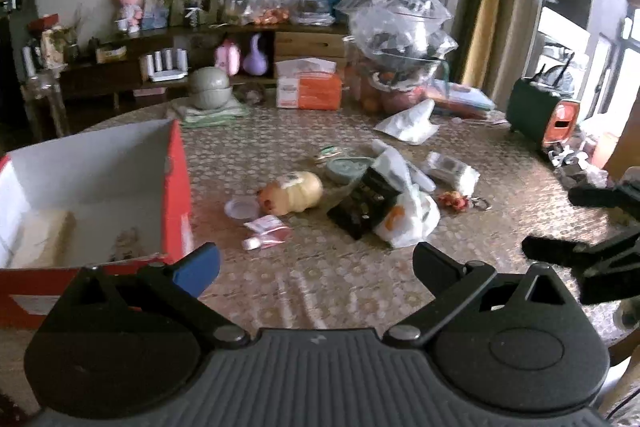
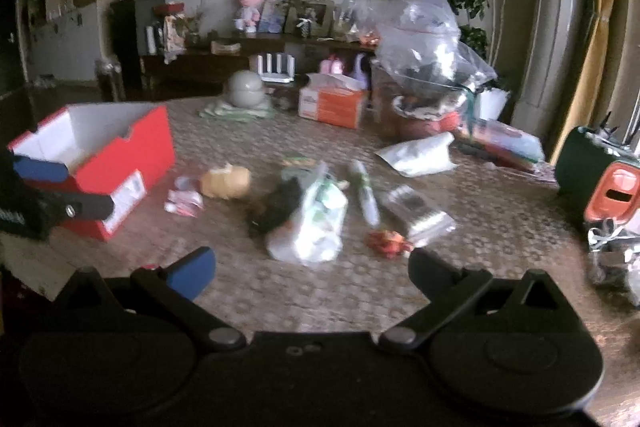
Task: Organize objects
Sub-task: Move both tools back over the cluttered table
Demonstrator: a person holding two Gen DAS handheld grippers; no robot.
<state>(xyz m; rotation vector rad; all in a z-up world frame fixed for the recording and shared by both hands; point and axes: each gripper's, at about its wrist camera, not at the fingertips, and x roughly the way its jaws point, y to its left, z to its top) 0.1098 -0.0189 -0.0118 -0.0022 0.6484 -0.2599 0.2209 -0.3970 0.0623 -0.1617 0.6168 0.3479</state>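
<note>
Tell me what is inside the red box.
The red box holds a pale flat item at the bottom left and a small blurry object. Its near wall hides the rest of the floor.

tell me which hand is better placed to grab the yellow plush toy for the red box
Left, probably. Its open tongs sit beside the red box, with the plush toy just ahead; the right tongs face the white bag.
</note>
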